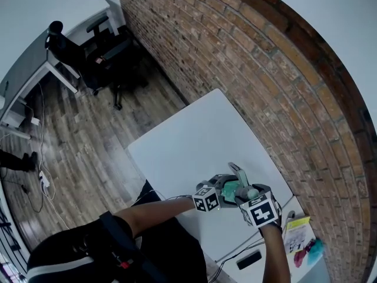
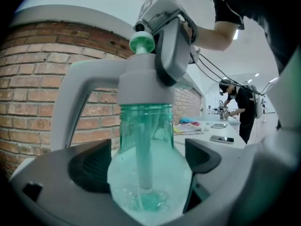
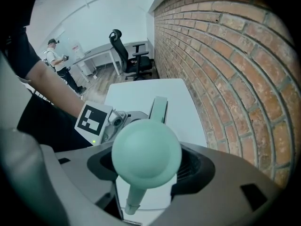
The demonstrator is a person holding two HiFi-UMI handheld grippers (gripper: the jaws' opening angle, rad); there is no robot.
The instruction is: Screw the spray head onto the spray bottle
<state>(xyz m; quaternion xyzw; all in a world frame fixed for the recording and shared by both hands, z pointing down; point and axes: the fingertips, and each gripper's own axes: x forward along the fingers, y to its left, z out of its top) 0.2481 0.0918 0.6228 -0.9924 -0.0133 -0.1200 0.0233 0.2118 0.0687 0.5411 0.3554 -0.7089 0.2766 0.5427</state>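
Note:
A translucent green spray bottle (image 2: 149, 175) sits upright between my left gripper's (image 2: 148, 166) dark pads (image 2: 91, 171), which press on its round body. The white spray head (image 2: 136, 84) with a green knob (image 2: 142, 42) rests on the bottle's neck. My right gripper (image 3: 148, 169) comes down from above and is shut on that head; its grey finger (image 2: 171, 51) covers the head's side. The green dome (image 3: 146, 152) fills the right gripper view. In the head view both grippers meet around the bottle (image 1: 241, 189) above the white table (image 1: 194, 140).
A brick wall (image 1: 265, 69) runs along the table's far side. Office chairs (image 1: 109, 46) and a desk stand beyond. A neighbouring table holds a phone (image 1: 248, 259), yellow paper (image 1: 298, 227) and small coloured items. A person (image 2: 237, 105) works in the distance.

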